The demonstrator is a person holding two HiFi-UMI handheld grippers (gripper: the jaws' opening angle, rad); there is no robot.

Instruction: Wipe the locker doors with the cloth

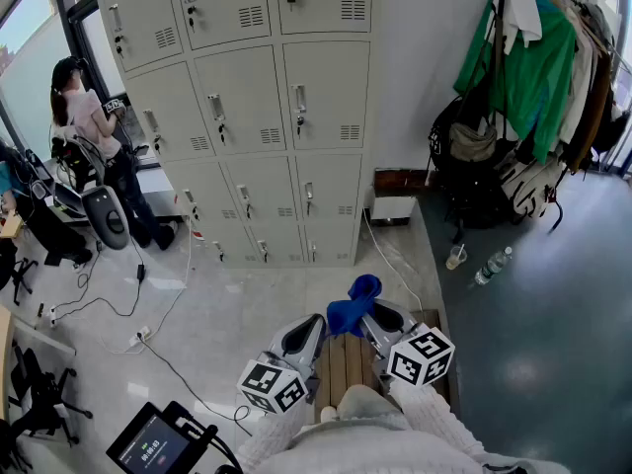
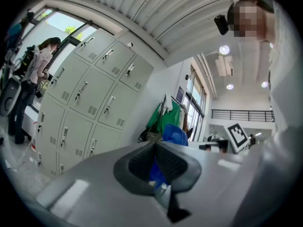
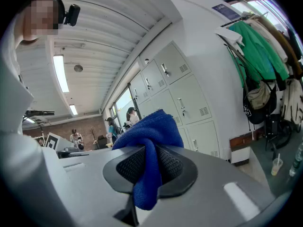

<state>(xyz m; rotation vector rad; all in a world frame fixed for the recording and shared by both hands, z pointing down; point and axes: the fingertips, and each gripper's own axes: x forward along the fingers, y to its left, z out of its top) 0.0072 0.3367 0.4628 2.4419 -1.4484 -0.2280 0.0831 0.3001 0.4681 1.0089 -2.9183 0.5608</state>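
**Blue cloth pinched up, locker doors all closed**

The fluffy blue microfibre cloth is clamped between the jaws of the right gripper. It bunches into a rounded fold above the pads, with one end hanging below them. It is held in the air, well apart from the pale grey metal locker doors. Those doors stand in stacked rows, every one closed, each with a small handle and slotted vent.

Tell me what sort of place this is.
Probably a locker or changing area at the edge of a lab or workshop. A bank of grey metal lockers fills the wall, jackets and a bag hang beside it, and cables trail toward equipment at the left.
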